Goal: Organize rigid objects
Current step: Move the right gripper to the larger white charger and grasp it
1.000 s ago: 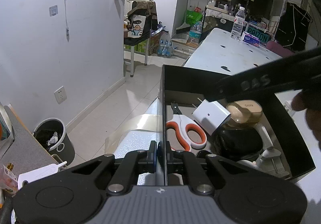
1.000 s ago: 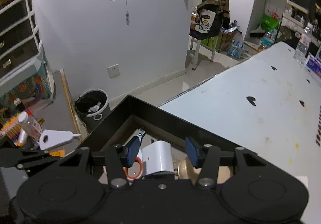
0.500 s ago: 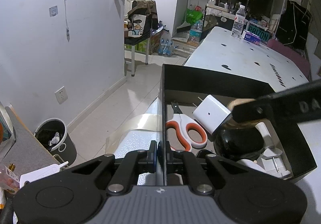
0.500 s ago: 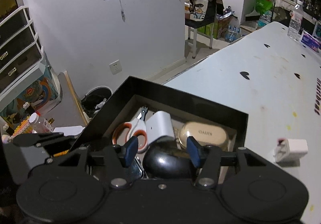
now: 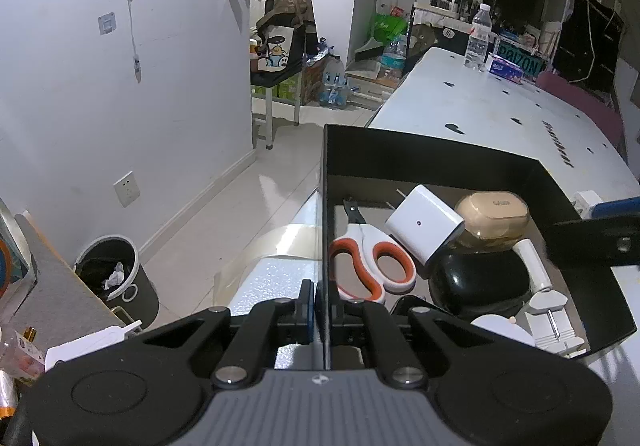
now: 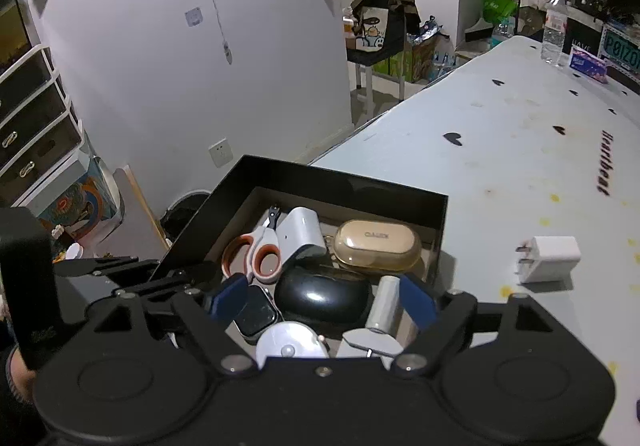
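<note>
The left gripper (image 5: 319,300) pinches the near wall of the open black cardboard box (image 5: 420,150) on the white counter (image 6: 500,150). The right gripper (image 6: 320,300) hovers above the box, fingers (image 6: 229,296) opening, nothing between them. A small white plug-in charger (image 6: 548,259) lies on the counter just beside the box.

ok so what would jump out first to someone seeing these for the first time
The black box at the table's near corner, crammed with orange-handled scissors, a white charger, a tan case and a glossy black case. The left gripper is clamped on the box's side wall. Another white charger plug lies alone on the table to the right.
</note>
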